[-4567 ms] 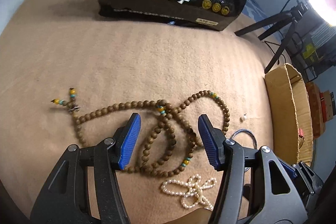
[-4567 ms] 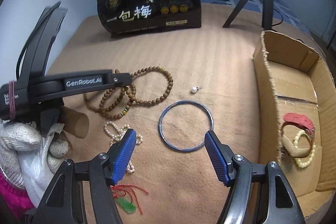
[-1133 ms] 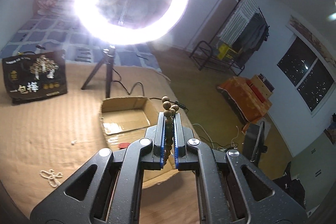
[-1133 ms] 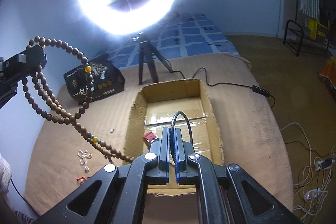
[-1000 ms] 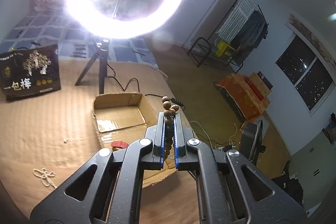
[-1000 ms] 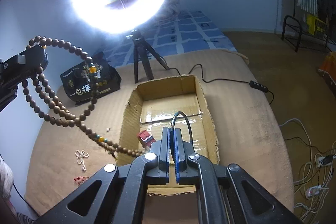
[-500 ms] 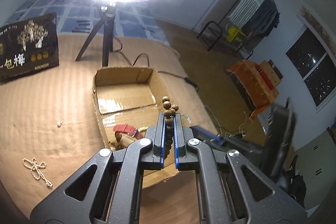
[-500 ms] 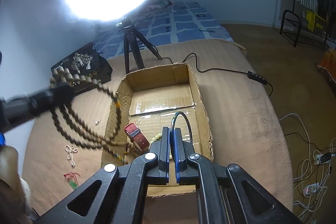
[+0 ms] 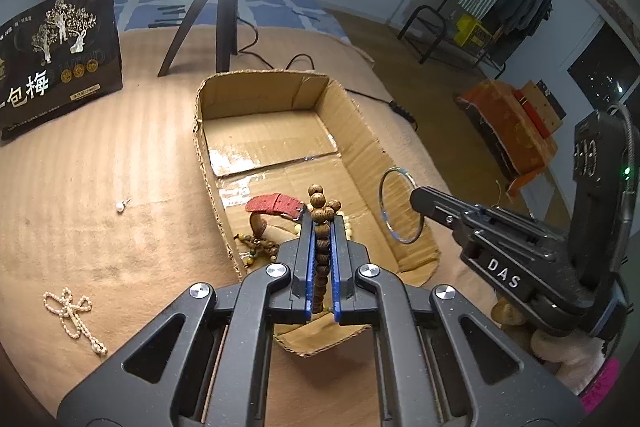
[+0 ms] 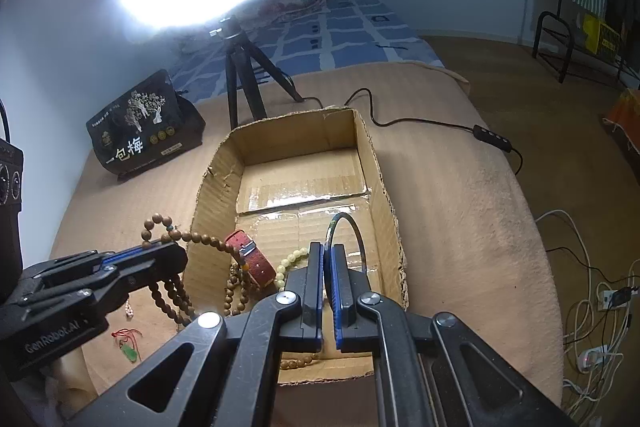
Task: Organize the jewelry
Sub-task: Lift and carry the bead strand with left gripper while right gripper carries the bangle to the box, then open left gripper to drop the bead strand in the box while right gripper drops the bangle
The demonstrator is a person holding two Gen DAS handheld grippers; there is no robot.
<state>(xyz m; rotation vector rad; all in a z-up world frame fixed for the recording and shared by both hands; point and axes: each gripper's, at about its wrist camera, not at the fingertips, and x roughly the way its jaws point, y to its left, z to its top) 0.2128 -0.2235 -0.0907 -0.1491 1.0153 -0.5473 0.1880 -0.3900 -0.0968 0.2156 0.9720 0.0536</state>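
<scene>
Carried off the tan blanket [image 9: 100,147] and over to the cardboard box [image 9: 352,115] since the earlier frames: both pieces now up in the air instead of lying flat. Left gripper [image 9: 321,227] clamped tight on the wooden bead necklace [image 9: 320,211], a short stub of beads poking up above the blue pads, long loops hanging down with their lowest beads already inside the box at its near left corner. Right gripper [image 10: 329,259] pinched together on the thin metal bangle [image 10: 347,231], ring standing upright above the box floor near the right wall. Already in the box: red watch strap [image 10: 252,259] and pale bead bracelet [image 10: 290,261], close under the hanging loops. Deciding relation, as a judgement: box directly below and slightly forward of both tools, necklace dangling vertical over the left side, bangle over the right, so a straight release from each should land inside. Still out on the blanket: pearl strand [image 9: 74,315], single pearl earring [image 9: 120,206], green pendant [image 10: 129,351].
</scene>
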